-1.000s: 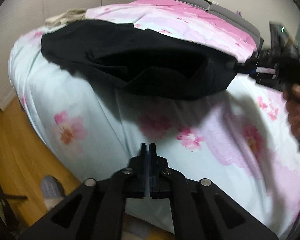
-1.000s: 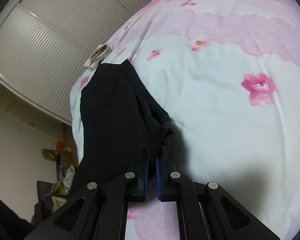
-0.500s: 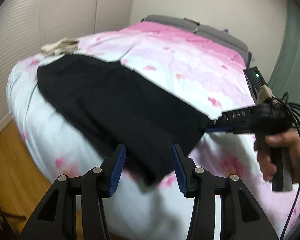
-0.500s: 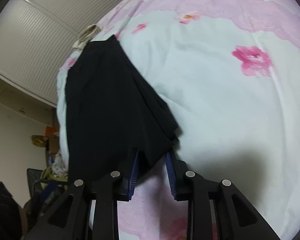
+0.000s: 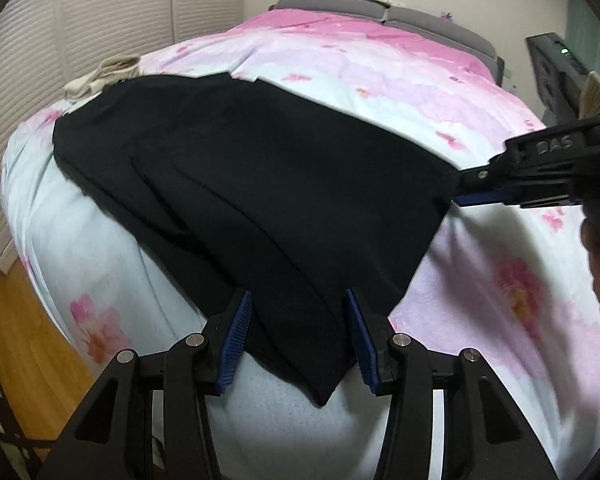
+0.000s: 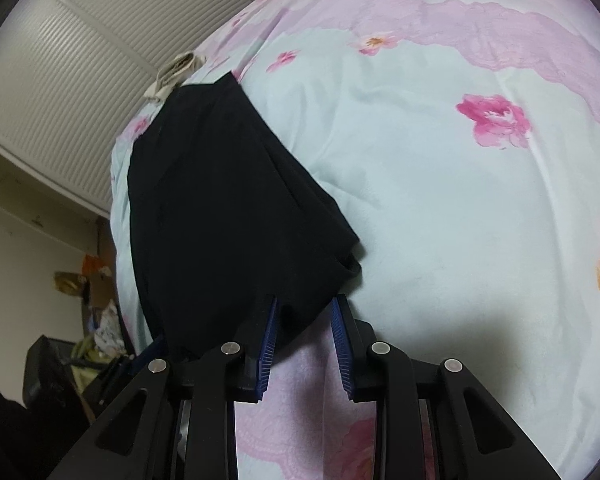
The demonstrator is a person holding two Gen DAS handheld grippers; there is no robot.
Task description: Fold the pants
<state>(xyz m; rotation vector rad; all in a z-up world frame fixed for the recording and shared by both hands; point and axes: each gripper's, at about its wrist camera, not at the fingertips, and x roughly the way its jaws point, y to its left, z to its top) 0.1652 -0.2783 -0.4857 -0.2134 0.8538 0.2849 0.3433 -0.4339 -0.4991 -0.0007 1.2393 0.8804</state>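
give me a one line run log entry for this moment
stage: fold laid down | black pants: flat on floral duvet | left tongs: open, corner between pads, no grip | right tongs: open at opposite corner

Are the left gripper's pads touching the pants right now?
Apart. The left wrist view shows the left gripper open, with bedspread visible between each blue pad and the corner of the pants lying between them.

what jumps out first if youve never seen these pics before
The black pants dominate, spread flat across the pink-flowered bedspread. The left gripper straddles their near corner with blue pads apart, and the right gripper does likewise at the other corner. A beige cloth lies beyond the pants' far end.
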